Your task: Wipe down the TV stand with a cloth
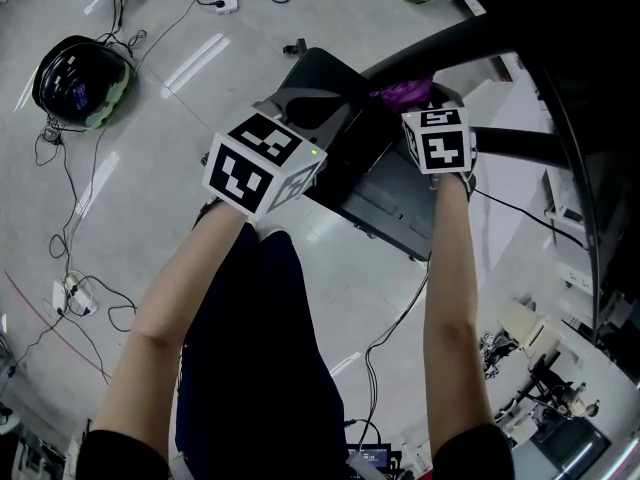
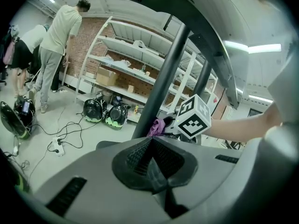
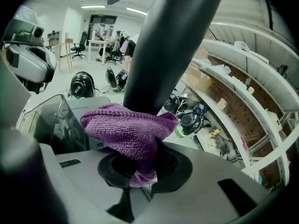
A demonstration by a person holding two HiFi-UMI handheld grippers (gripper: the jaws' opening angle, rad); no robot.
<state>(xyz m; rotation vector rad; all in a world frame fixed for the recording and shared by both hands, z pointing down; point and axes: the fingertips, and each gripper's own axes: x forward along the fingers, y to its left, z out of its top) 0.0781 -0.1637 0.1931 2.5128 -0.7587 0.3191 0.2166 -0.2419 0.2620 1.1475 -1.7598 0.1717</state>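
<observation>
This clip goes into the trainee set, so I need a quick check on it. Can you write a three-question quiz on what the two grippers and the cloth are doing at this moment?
1. Which gripper has the purple cloth in its jaws?
A) left gripper
B) right gripper
C) neither
2. True or false: the left gripper's jaws stand wide apart.
3. Fill the gap: the cloth is held right at the TV stand's black ____.

Key:
1. B. The right gripper is shut on the cloth.
2. False. Its jaws are together with nothing between them.
3. pole.
</observation>
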